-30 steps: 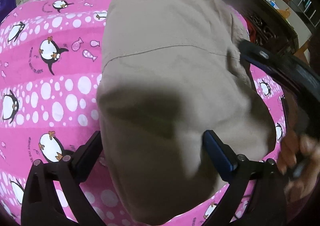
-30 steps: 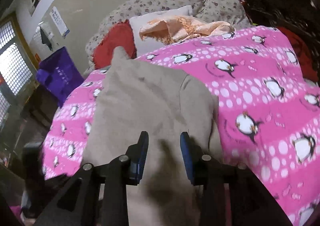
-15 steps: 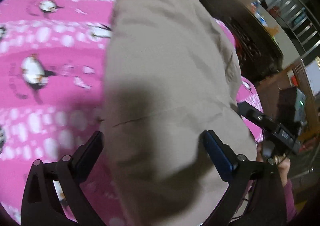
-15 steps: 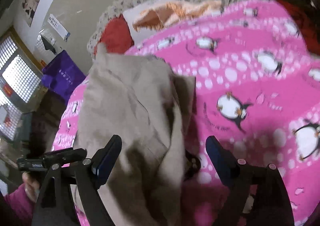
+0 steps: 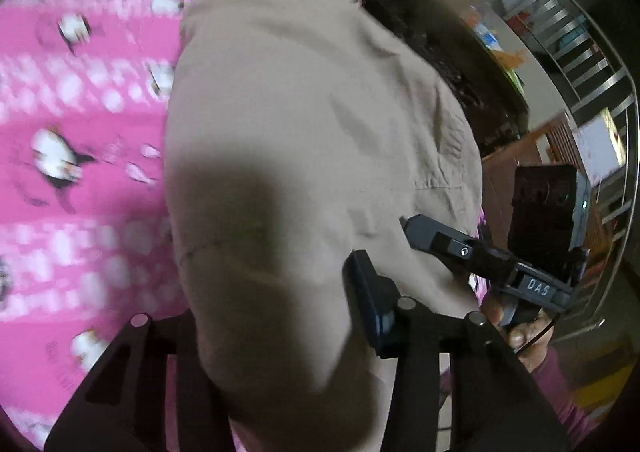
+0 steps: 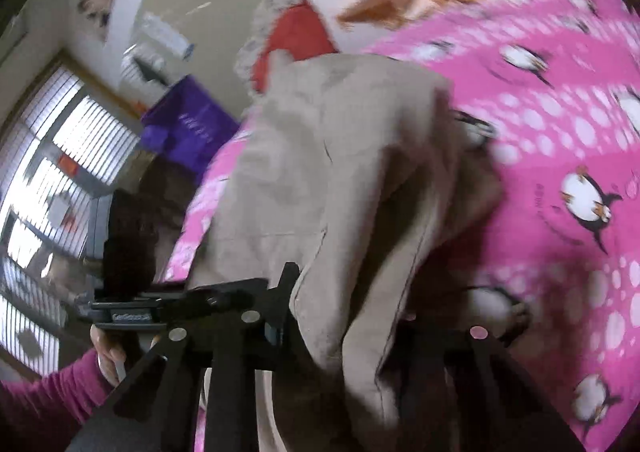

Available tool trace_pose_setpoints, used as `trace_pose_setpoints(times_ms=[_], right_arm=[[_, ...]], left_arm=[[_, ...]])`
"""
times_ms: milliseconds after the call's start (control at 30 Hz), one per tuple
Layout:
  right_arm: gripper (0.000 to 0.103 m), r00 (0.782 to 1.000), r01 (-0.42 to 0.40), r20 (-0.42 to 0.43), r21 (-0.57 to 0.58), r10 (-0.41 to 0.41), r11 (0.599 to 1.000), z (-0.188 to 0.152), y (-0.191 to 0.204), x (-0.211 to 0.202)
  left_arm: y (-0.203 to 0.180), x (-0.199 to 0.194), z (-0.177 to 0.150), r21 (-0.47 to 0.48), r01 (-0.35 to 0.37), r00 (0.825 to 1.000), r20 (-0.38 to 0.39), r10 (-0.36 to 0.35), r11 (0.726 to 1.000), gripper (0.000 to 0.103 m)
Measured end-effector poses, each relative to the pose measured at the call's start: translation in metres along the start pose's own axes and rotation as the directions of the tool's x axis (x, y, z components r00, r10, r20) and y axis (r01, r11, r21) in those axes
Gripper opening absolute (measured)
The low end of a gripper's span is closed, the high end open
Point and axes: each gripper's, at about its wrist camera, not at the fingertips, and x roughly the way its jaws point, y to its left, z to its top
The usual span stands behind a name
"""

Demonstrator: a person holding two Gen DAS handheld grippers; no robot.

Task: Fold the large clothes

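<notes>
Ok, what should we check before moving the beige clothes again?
1. Garment reaches into the left gripper: ok.
2. Left gripper clamped on it: cannot tell, the cloth hides one finger.
3. Garment drapes across the right gripper: ok.
4. Right gripper clamped on it: cannot tell, one finger is hidden.
5. Garment lies flat on the blanket: not ok, it is bunched near the right gripper.
6. Sharp view: not ok, both views are blurred.
</notes>
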Motion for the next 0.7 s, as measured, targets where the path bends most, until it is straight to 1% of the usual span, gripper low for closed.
trace_pose_setpoints(times_ms=[67, 100, 167, 200, 267, 300, 333, 367, 400, 433, 467, 500, 533, 600, 633, 700], right_arm=[[0.028, 0.999, -0.044, 0.007, -0.023, 0.044, 0.999, -0.009, 0.026, -0.009], [0.028, 0.998, -0.067, 0.011, -0.026, 0.068, 0.997, -0.013, 0.034, -0.013], [0.028, 0.989, -0.146, 0.007, -0.001, 0.146, 0.989, -0.029, 0.05, -0.017], [0.028, 0.988, -0.156, -0.007, 0.01, 0.157, 0.988, -0.037, 0.055, -0.015], [0.03, 0.987, -0.156, -0.041, 0.021, 0.156, 0.988, -0.063, 0.068, -0.001], [0.034, 0.989, -0.136, -0.061, 0.021, 0.138, 0.99, -0.074, 0.071, 0.007], [0.036, 0.991, -0.078, -0.106, 0.027, 0.08, 0.997, -0.089, 0.072, 0.022], [0.038, 0.987, -0.013, -0.16, 0.03, 0.018, 0.999, -0.098, 0.072, 0.036], [0.039, 0.978, 0.052, -0.201, 0.015, -0.048, 0.999, -0.106, 0.072, 0.043], [0.042, 0.972, 0.101, -0.211, -0.012, -0.102, 0.995, -0.11, 0.072, 0.043], [0.045, 0.974, 0.135, -0.177, -0.037, -0.14, 0.99, -0.111, 0.077, 0.032], [0.046, 0.977, 0.147, -0.147, -0.044, -0.152, 0.988, -0.109, 0.081, 0.021], [0.046, 0.982, 0.15, -0.112, -0.049, -0.154, 0.988, -0.106, 0.086, 0.008], [0.046, 0.991, 0.122, -0.044, -0.064, -0.125, 0.99, -0.097, 0.101, -0.013], [0.046, 0.994, 0.097, -0.035, -0.093, -0.101, 0.991, -0.093, 0.112, -0.016], [0.046, 0.996, 0.08, -0.04, -0.137, -0.086, 0.987, -0.092, 0.128, -0.005]], left_arm=[[-0.004, -0.032, -0.013, 0.028, 0.002, 1.0, 0.02, -0.002, 1.0, 0.043], [-0.001, -0.05, -0.022, 0.024, 0.005, 1.0, 0.019, -0.005, 1.0, 0.043], [0.001, -0.071, -0.043, 0.009, -0.011, 1.0, 0.001, 0.011, 1.0, 0.043], [0.008, -0.08, -0.055, 0.007, -0.021, 1.0, -0.009, 0.022, 1.0, 0.044], [0.02, -0.083, -0.083, 0.001, -0.062, 0.998, -0.033, 0.062, 0.998, 0.045], [0.028, -0.075, -0.096, -0.019, -0.1, 0.993, -0.061, 0.099, 0.995, 0.048], [0.039, -0.066, -0.108, -0.046, -0.133, 0.987, -0.098, 0.128, 0.99, 0.052], [0.044, -0.059, -0.114, -0.068, -0.16, 0.981, -0.124, 0.151, 0.985, 0.057], [0.056, -0.056, -0.126, -0.104, -0.186, 0.976, -0.136, 0.172, 0.977, 0.067], [0.059, -0.061, -0.132, -0.131, -0.197, 0.976, -0.12, 0.182, 0.972, 0.074], [0.06, -0.069, -0.136, -0.153, -0.209, 0.976, -0.092, 0.197, 0.966, 0.077], [0.059, -0.079, -0.14, -0.161, -0.226, 0.974, -0.062, 0.219, 0.961, 0.081], [0.057, -0.088, -0.142, -0.16, -0.247, 0.969, -0.043, 0.243, 0.956, 0.082], [0.052, -0.103, -0.147, -0.157, -0.291, 0.956, -0.014, 0.292, 0.944, 0.082], [0.05, -0.106, -0.151, -0.154, -0.305, 0.952, -0.007, 0.307, 0.94, 0.082], [0.041, -0.11, -0.161, -0.133, -0.335, 0.941, 0.003, 0.338, 0.933, 0.082]])
